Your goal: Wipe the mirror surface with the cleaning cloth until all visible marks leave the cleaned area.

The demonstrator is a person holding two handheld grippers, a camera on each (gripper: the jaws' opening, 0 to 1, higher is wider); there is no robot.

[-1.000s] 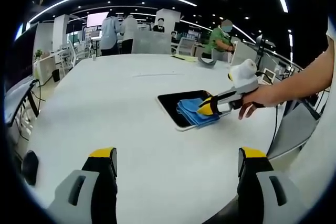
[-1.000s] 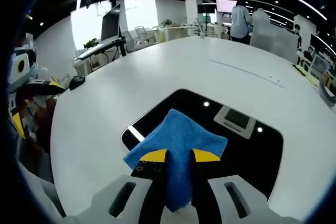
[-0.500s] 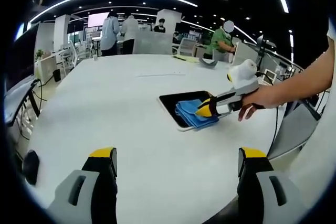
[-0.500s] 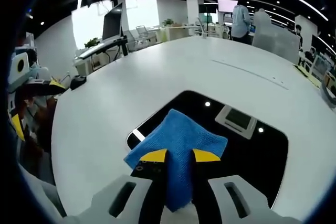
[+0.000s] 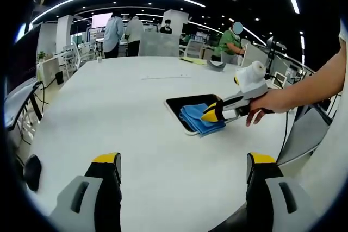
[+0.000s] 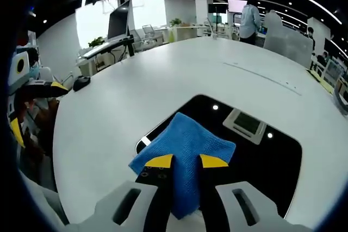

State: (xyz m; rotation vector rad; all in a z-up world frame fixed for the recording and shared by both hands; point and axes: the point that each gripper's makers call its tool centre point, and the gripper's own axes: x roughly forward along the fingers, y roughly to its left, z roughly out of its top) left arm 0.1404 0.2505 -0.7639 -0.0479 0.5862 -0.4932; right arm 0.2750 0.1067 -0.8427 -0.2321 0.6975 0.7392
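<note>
- My right tongs (image 6: pixel 181 161), grey with yellow tips, are pinching the folded blue cleaning cloth (image 6: pixel 185 148) and press it flat onto the dark, glossy rectangular mirror (image 6: pixel 261 158).
- In the right gripper view the cloth sits on the mirror's near left corner, its edge reaching just past the mirror's pale rim there; the rest of the glass lies bare beyond and to the right.
- The bare glass reflects two small ceiling lights and a pale square ceiling panel.
- The mirror lies flat on the wide white round-edged desk (image 6: pixel 163 74).
- My left tongs (image 5: pixel 182 175) are spread wide, with nothing between the yellow-capped jaws, and hang above the near edge of the desk (image 5: pixel 109 112), well apart from the mirror.
- In the left gripper view the mirror (image 5: pixel 187 103) lies right of centre on the desk, with the blue cloth (image 5: pixel 197 118) over its near end.
- There too my right tongs (image 5: pixel 209 114) come in from the right, tips down on the cloth, with my bare hand (image 5: pixel 269 103) gripping the white handle.
- A small dark rounded object (image 6: pixel 81 83) rests on the desk's far left edge in the right gripper view; I cannot tell what it is.
- Beyond the desk, people (image 5: pixel 122 33) stand among office desks and screens, and another person in a green top (image 5: pixel 231 39) sits at the far right.
</note>
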